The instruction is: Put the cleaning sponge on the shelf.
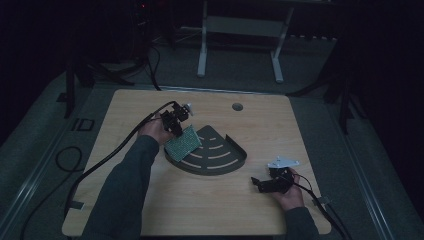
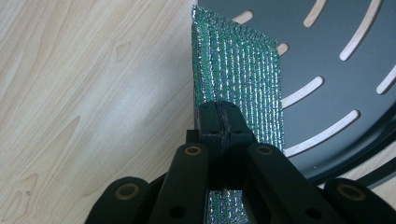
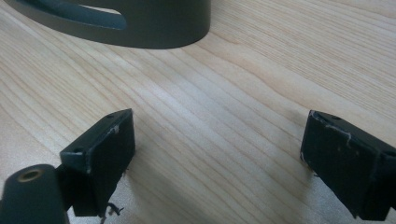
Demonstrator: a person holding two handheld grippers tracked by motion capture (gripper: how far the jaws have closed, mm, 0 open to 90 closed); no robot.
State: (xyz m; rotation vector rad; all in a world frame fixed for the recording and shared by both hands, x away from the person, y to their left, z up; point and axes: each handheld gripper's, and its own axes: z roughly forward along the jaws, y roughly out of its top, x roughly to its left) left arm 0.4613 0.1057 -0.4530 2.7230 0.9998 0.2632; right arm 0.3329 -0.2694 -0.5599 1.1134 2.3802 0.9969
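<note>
A green, silver-threaded scouring pad [image 1: 183, 142] hangs tilted over the left corner of a dark grey quarter-round slotted tray [image 1: 235, 159]. My left gripper [image 1: 176, 125] is shut on the pad's upper edge. In the left gripper view the pad [image 2: 238, 74] stands edge-up between the closed jaws of the left gripper [image 2: 219, 119], with the tray [image 2: 327, 51] to its right. My right gripper [image 1: 257, 183] rests low on the table near the front right, open, with nothing between its fingers [image 3: 100, 158]. The tray's wall [image 3: 154, 28] lies ahead of it.
The light wood table [image 1: 150, 210] has a round cable hole [image 1: 237, 106] near its far edge. Black cables trail off the left side. A white metal stand [image 1: 240, 30] is on the floor beyond the table.
</note>
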